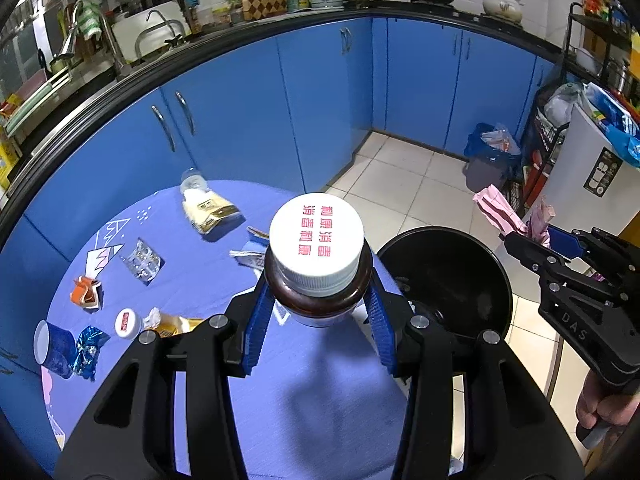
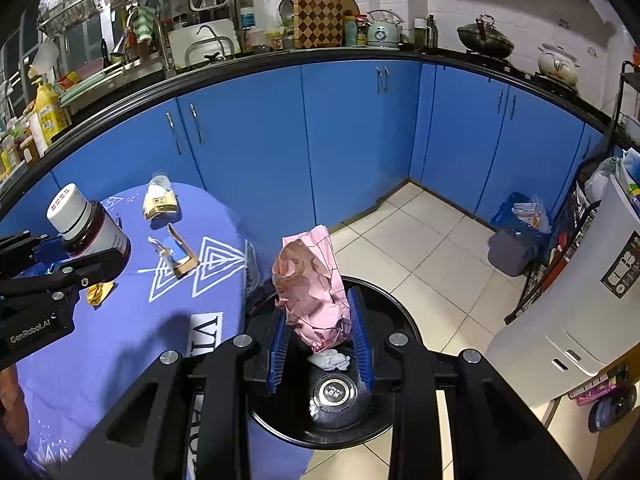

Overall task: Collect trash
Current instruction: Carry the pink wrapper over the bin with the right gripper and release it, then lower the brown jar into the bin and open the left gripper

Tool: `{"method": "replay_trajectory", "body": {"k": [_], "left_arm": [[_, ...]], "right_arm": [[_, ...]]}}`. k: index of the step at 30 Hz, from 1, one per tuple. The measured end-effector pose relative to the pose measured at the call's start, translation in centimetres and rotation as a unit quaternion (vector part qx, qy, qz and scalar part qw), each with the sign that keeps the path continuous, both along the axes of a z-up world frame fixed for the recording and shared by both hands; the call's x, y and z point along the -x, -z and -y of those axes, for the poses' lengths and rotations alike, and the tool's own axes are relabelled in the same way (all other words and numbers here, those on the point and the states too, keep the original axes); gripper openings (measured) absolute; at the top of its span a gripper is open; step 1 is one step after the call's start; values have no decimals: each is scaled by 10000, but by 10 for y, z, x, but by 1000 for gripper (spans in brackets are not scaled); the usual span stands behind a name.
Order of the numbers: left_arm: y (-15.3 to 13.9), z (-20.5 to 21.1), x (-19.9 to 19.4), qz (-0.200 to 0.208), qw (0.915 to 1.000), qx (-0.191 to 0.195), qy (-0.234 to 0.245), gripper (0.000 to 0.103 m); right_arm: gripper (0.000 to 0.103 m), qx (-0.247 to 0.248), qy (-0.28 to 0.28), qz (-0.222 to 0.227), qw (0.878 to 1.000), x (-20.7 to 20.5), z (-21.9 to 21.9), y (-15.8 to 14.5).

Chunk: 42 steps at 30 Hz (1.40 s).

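Left wrist view: my left gripper [image 1: 320, 300] has its fingers partly open, clamped on the brown medicine bottle [image 1: 318, 280], upright, white cap toward me; the black trash bin [image 1: 448, 280] lies at three o'clock, beside the tabletop [image 1: 192, 280].

Right wrist view: my right gripper [image 2: 322, 328] pinches crumpled pink paper [image 2: 310, 280] in narrowly set fingers, directly over the bin's mouth; this hand is nearer.
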<state>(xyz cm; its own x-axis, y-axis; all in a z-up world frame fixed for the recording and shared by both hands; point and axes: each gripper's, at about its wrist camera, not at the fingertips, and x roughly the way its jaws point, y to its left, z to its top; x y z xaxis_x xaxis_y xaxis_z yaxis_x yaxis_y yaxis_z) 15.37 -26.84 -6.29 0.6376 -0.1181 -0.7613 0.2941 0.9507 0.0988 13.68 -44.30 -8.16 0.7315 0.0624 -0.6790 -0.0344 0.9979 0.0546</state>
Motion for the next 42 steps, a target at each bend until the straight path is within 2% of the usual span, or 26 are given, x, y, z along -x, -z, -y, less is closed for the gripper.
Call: {"method": "replay_trajectory", "body": {"k": [6,8,10,11,12,18,36,42], "left_arm": [[1,6,-4,5,10000,-26,48,46],[1,8,-5,6,10000,-39,54,46],[1,10,-6,-5,10000,-36,64,46],[1,10,-6,-3,10000,-39,73,46],[1,12,-6,5,10000,-49,83,46],[1,19,-6,6,9998,-57,164,46],[2,64,-13,7,9985,-128,527,46],[3,86,-17,3,9974,-180,696,46]], "right_arm": [[30,-73,102,48,9999,-3,7,0],[35,-69,138,80,9998,-4,9,0],[58,-4,202,81,9998,-3,11,1],[82,46,261,137,9996,-2,12,0],[88,80,300,248,9992,1,12,-1],[88,260,416,185,9986,1,18,5],[88,65,748,16,9972,10,55,22],[88,173,908,-28,9957,11,68,26]]}}
